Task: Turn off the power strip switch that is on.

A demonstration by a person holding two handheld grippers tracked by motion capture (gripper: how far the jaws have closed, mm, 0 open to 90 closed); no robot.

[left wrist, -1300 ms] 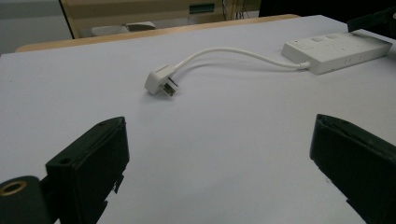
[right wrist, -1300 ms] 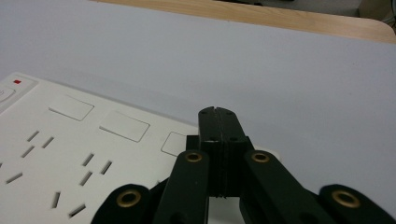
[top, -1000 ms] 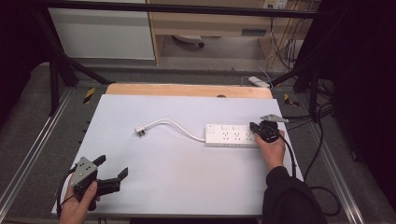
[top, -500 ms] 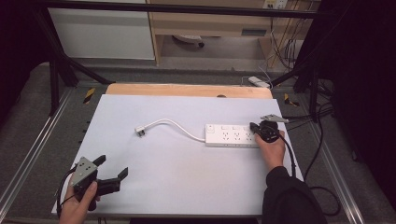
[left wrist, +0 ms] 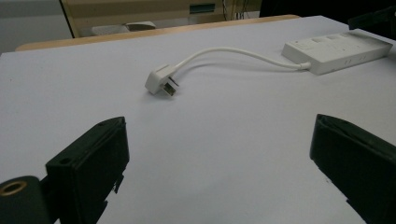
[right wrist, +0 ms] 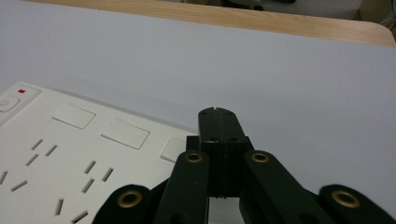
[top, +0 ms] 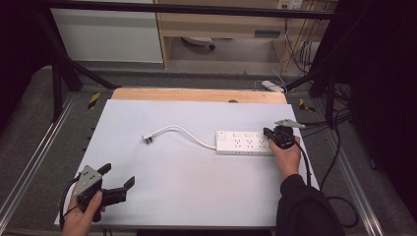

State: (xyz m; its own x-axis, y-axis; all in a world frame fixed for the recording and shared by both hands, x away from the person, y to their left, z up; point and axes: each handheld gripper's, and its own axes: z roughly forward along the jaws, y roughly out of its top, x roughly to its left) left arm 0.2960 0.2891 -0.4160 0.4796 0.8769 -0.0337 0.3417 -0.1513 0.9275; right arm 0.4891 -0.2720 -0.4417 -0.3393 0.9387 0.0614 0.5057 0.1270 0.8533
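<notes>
We see a white power strip [top: 244, 142] lying on the desk [top: 196, 196], its cable [top: 189, 135] curving away to a plug [top: 147, 139]. Our right gripper [top: 270, 132], jaws pressed together on nothing, sits over the strip's end farthest from the cable. Our left gripper [top: 118, 178] rests well apart from the strip, jaws spread wide.

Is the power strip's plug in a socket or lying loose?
Loose: the plug lies on the white table, prongs bare.
</notes>
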